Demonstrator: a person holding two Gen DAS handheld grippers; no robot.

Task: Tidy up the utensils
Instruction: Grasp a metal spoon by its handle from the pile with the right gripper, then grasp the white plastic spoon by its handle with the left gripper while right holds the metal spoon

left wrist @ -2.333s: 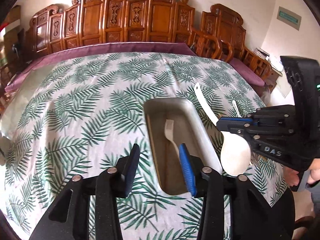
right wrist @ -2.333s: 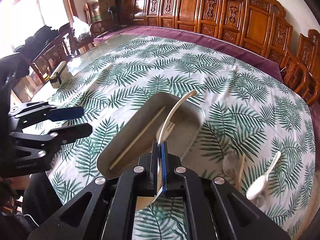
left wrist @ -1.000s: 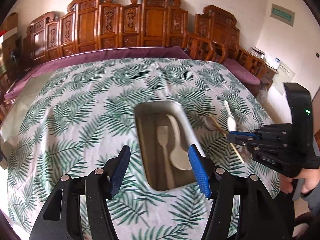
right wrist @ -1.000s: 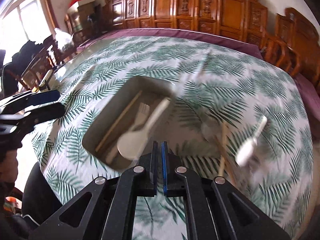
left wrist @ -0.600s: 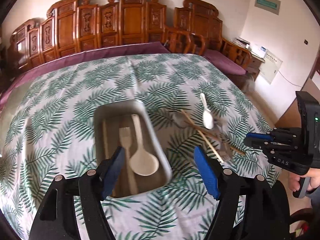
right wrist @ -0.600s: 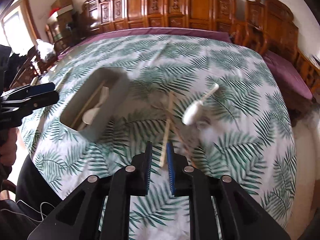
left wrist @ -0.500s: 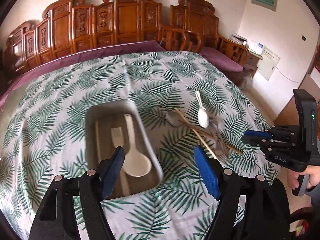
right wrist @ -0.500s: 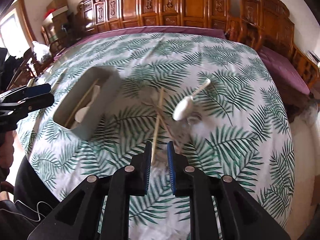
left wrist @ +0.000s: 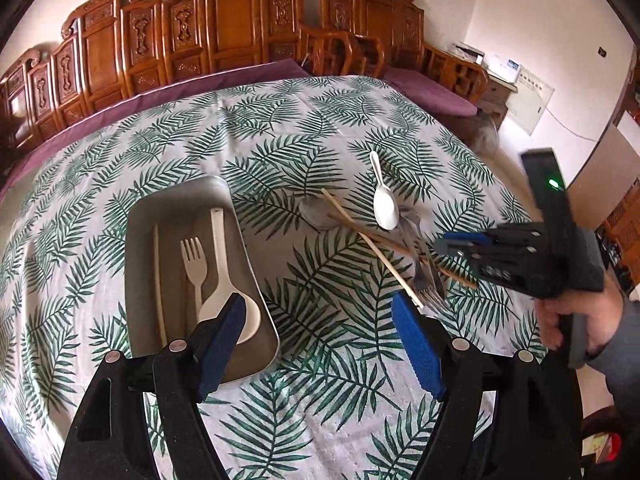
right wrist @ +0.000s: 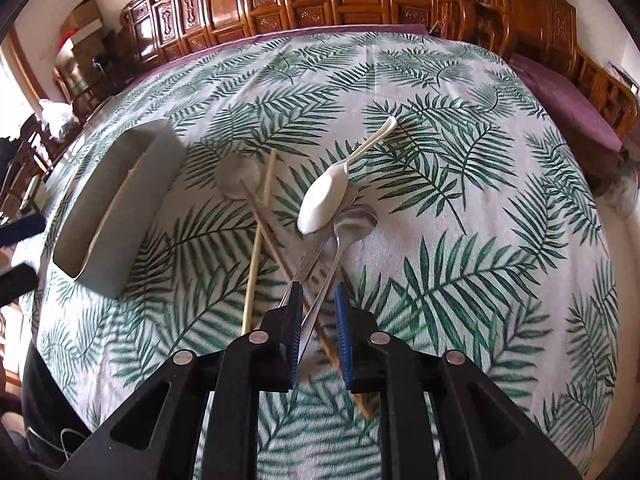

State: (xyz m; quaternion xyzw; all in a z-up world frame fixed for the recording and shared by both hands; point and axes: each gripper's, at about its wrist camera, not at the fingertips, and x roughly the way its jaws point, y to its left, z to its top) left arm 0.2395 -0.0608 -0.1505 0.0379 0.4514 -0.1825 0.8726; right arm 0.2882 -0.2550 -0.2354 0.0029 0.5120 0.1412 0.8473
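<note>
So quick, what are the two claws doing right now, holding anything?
Left gripper: wide open, holding nothing.
Right gripper: slightly open around the metal spoon handle, not gripping.

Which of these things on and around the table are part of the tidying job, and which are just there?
Part of the job:
- grey tray holding a fork, a pale serving spoon and a chopstick
- loose white spoon
- metal spoon
- chopsticks

Just there:
- leaf-print tablecloth
- carved wooden chairs
</note>
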